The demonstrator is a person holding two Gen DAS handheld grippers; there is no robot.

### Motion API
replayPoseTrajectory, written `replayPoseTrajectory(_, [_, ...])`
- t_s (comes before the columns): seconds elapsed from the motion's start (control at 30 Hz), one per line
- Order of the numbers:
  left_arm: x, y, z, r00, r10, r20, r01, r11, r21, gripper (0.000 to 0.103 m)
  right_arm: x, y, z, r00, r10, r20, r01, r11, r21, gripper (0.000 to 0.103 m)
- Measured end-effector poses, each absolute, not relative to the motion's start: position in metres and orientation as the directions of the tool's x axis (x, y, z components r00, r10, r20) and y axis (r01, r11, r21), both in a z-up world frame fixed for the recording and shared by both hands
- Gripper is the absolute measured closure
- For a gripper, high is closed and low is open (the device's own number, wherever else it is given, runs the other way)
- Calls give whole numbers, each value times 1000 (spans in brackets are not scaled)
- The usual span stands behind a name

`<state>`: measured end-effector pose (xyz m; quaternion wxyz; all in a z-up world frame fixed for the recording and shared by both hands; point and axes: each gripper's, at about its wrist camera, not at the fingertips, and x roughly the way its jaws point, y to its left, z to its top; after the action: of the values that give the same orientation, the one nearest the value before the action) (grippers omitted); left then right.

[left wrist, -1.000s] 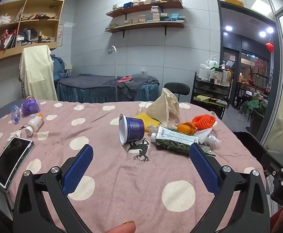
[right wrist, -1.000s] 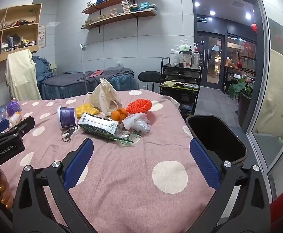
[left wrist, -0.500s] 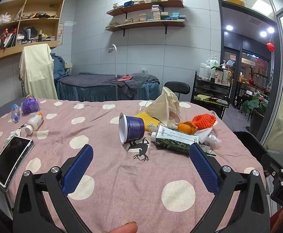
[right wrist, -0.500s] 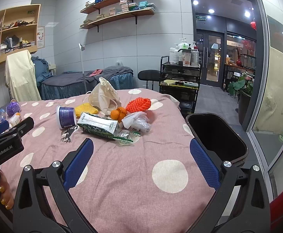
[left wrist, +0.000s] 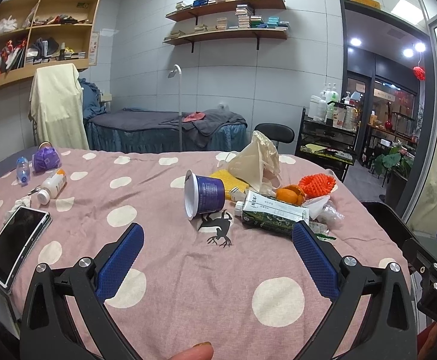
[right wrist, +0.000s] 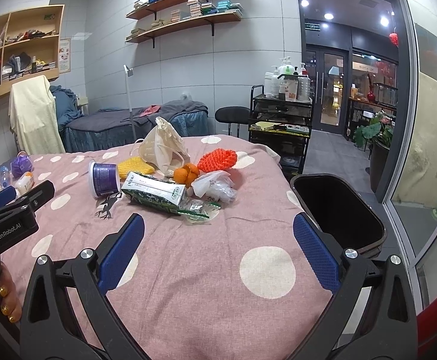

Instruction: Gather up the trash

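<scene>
While both tools hover low over the pink spotted bedspread point(right wrist: 188, 270), the trash sits in a heap ahead of them, out of reach of either. The left gripper point(left wrist: 218, 240) has its blue pads spread wide with nothing between them; the purple cup point(left wrist: 205, 196) lies on its side straight ahead of it, and the green-and-white carton point(left wrist: 274, 214) lies just beyond its right-hand pad. The right gripper point(right wrist: 218, 231) is likewise wide apart and empty, with the carton point(right wrist: 154, 193) and a crumpled clear wrapper point(right wrist: 199, 208) ahead and a little left. Behind these lie a cream cloth bag point(right wrist: 164, 147), orange fruit point(right wrist: 185, 174), an orange knitted piece point(right wrist: 218, 159) and a white plastic bag point(right wrist: 215, 184). A black bin point(right wrist: 338, 210) stands open off the bed's right edge, just beyond the right gripper's right-hand pad. A phone point(left wrist: 14, 240) lies at the far left.
</scene>
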<state>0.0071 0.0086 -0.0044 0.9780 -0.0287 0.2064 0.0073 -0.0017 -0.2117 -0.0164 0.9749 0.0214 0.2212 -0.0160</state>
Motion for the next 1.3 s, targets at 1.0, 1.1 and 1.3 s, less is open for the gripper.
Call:
replayPoseTrajectory(1.0, [7,4,-3,911,9,-413,-28,999,-40,6,-4,-216,-15,901,-9,-434,34,998,51,5])
replayPoseTrajectory(1.1, [7,6,-5,909,11,-417,-31,999,-43,6,-3,-216,-16,898,-8,-439,34,998,51,5])
replayPoseTrajectory(1.3, [8,7,-6,906,12,-422,-33,999,-41,6,-3,-216,-16,898,-7,-441,33,998,51,5])
